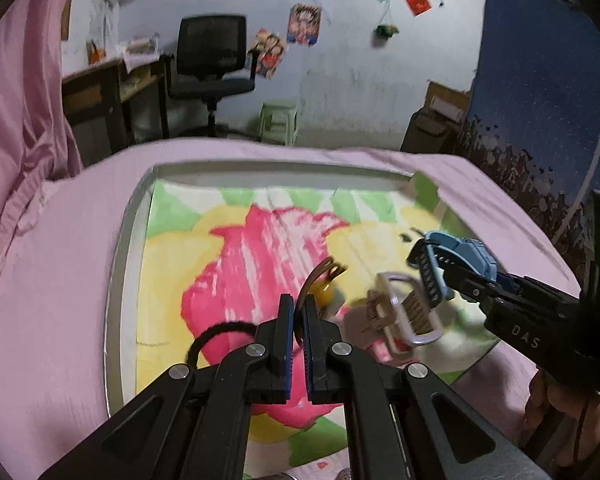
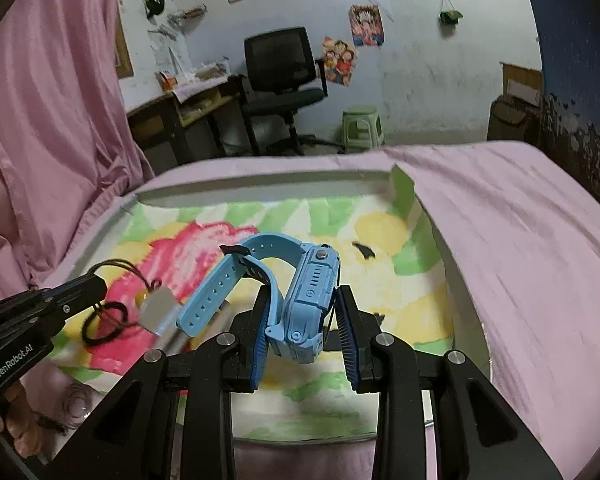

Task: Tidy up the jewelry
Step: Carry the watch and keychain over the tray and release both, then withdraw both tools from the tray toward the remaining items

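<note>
Readable text first: the left gripper [image 2: 100, 284] body says "GenRobot.AI" in the right wrist view, and the right gripper [image 1: 424, 264] has "DAS" on its side in the left wrist view. Posters on the wall [image 2: 420, 64] are too blurry to read.

The only container-ish thing is a shallow white tray [image 1: 118, 280] sitting on the pink bedsheet [image 1: 52, 280], lined with a flowery pink/yellow/green cloth [image 1: 252, 264]. Lying on the cloth, going left to right in the left view: a black hair tie [image 1: 212, 334] at about 8 o'clock, then a silver clip-like piece [image 1: 406, 312] with something tan on it at about 4 o'clock, too smeared to tell what it really is. There's also a small black bit [image 2: 363, 251] on the cloth toward 1 o'clock in the right view.

Left gripper: jaws nearly closed, pinching a thin dark cord [image 1: 312, 284] that curves up out of the tips, with a yellow charm [image 1: 326, 294] and a gold bit hanging near it. It's held above the middle of the cloth.

Right gripper [image 2: 302, 320]: jaws partly apart and clamped on the body of a light blue watch [image 2: 308, 304], which stands on edge between the pads. Its strap [image 2: 220, 288] loops out toward 10 o'clock, up off the tray, above the right half of the cloth.
</note>
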`<state>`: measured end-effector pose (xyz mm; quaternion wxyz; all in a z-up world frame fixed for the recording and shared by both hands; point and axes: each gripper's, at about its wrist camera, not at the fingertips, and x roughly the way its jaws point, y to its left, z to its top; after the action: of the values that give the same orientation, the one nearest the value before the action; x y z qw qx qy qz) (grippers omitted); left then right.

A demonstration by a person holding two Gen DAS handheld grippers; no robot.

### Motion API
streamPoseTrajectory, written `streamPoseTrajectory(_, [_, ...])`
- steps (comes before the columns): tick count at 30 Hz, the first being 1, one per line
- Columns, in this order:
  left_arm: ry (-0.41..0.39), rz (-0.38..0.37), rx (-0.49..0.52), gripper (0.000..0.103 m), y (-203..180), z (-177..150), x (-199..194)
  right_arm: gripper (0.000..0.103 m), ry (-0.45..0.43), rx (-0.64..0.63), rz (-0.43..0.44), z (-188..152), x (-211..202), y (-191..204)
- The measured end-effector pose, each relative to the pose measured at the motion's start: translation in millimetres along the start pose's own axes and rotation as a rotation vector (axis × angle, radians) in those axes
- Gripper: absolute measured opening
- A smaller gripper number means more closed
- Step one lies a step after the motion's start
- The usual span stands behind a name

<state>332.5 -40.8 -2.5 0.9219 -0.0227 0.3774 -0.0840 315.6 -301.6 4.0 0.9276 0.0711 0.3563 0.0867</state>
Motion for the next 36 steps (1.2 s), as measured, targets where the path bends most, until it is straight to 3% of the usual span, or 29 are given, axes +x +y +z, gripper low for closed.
streamPoseTrajectory(7, [0.082, 0.004, -0.053, 0.005, 11.3, -5.2, 11.9, 0.028, 0.047, -0.004, -0.008, -4.8, 10.5, 1.7])
streamPoseTrajectory(14, [0.105, -0.007, -0.061, 0.007, 13.7, -8.2, 10.8, 0.041, 0.065, 0.002, -0.02, -8.8, 12.2, -0.9])
streamPoseTrajectory(17, [0.094, -0.009, -0.063, 0.026, 14.7, -10.2, 2.7, 0.051, 0.04, -0.004, -0.018, -10.5, 4.0, -0.5])
streamPoseTrajectory(19, [0.058, -0.011, -0.077, 0.044, 17.2, -12.3, -7.5, 0.055, 0.023, -0.013, -0.017, -10.6, -2.8, 1.1])
streamPoseTrajectory(27, [-0.093, -0.01, -0.132, 0.067, 26.6, -21.2, -54.5, 0.072, -0.113, -0.002, -0.003, -16.7, -51.7, 3.2])
streamPoseTrajectory(29, [-0.135, 0.003, -0.139, 0.072, 27.5, -27.2, -68.9, 0.082, -0.151, 0.005, 0.005, -19.7, -65.4, 3.7])
streamPoseTrajectory(36, [-0.229, 0.051, -0.122, 0.087, 23.3, -45.2, -105.9, 0.096, -0.243, 0.021, 0.027, -31.7, -102.2, 7.5])
